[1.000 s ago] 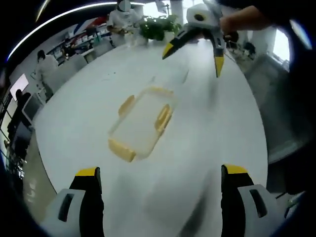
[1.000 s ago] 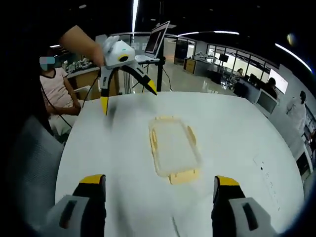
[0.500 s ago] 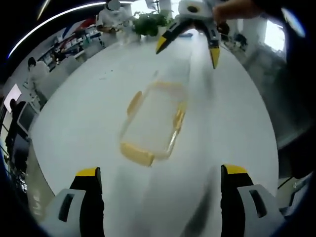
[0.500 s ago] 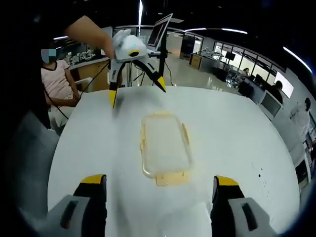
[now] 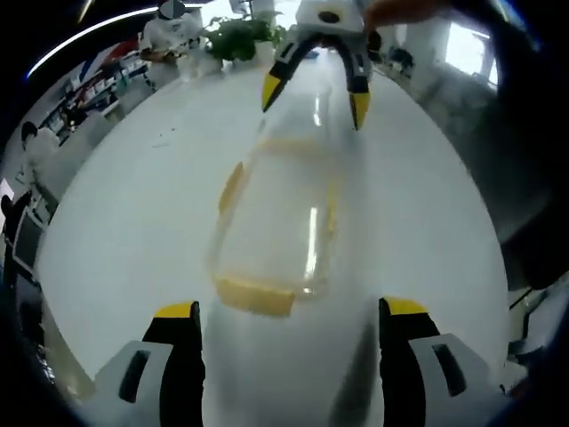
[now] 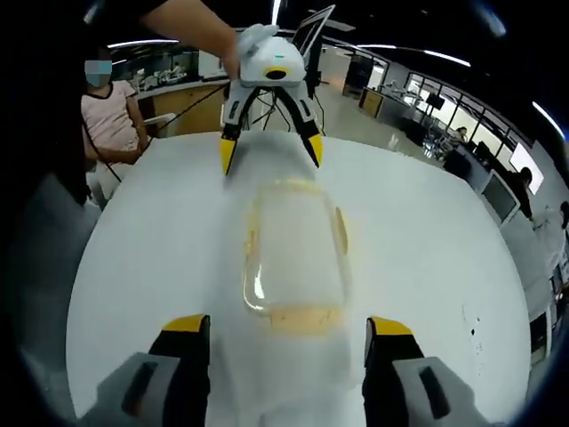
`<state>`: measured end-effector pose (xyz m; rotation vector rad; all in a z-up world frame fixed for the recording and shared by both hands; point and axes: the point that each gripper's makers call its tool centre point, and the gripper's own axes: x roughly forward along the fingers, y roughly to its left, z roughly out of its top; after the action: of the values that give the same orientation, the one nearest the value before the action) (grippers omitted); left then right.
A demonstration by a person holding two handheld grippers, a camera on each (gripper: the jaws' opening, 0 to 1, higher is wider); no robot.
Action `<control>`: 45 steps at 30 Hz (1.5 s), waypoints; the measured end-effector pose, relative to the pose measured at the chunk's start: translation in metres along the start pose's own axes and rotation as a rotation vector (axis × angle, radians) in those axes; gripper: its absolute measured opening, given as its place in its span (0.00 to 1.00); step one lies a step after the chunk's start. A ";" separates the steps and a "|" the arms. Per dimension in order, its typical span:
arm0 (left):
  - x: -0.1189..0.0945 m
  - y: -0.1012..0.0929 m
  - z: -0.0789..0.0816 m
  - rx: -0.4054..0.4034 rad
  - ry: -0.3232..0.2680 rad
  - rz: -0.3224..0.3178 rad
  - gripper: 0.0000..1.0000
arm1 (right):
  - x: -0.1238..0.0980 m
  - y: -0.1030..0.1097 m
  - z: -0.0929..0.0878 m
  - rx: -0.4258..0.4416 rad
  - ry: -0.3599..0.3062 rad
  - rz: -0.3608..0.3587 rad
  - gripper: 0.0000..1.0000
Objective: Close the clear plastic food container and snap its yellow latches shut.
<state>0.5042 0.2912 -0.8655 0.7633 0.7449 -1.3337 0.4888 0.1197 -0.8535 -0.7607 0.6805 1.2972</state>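
Clear container [image 5: 276,227] sits on the white table [image 5: 124,205] between the two grippers, yellow latches [image 5: 256,296] on its rim. Left gripper [image 5: 289,313] jaws spread wide, empty. Right gripper [image 6: 287,322] likewise spread, gripping nothing; both face each other across the box

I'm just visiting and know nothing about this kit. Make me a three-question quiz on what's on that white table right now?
1. True or false: both grippers have open jaws.
2. What colour are the latches on the clear plastic food container?
3. The container lies: A) between the left gripper and the right gripper; B) inside one gripper; C) off the white table.

Key: 1 true; 2 yellow; 3 A.
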 end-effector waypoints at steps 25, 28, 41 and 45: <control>0.017 0.004 -0.007 0.078 0.044 -0.090 0.38 | 0.031 -0.012 -0.010 -0.102 0.181 0.122 0.37; 0.017 0.004 -0.008 0.091 0.054 -0.087 0.38 | 0.031 -0.013 -0.011 -0.137 0.196 0.129 0.37; 0.015 0.004 -0.007 0.088 0.110 -0.085 0.39 | 0.037 -0.014 -0.013 -0.074 0.177 0.151 0.38; 0.015 0.004 -0.007 0.095 0.119 -0.093 0.38 | 0.038 -0.013 -0.013 -0.068 0.190 0.162 0.38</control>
<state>0.5096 0.2892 -0.8816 0.8991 0.8248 -1.4248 0.5071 0.1301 -0.8898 -0.9078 0.8686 1.4125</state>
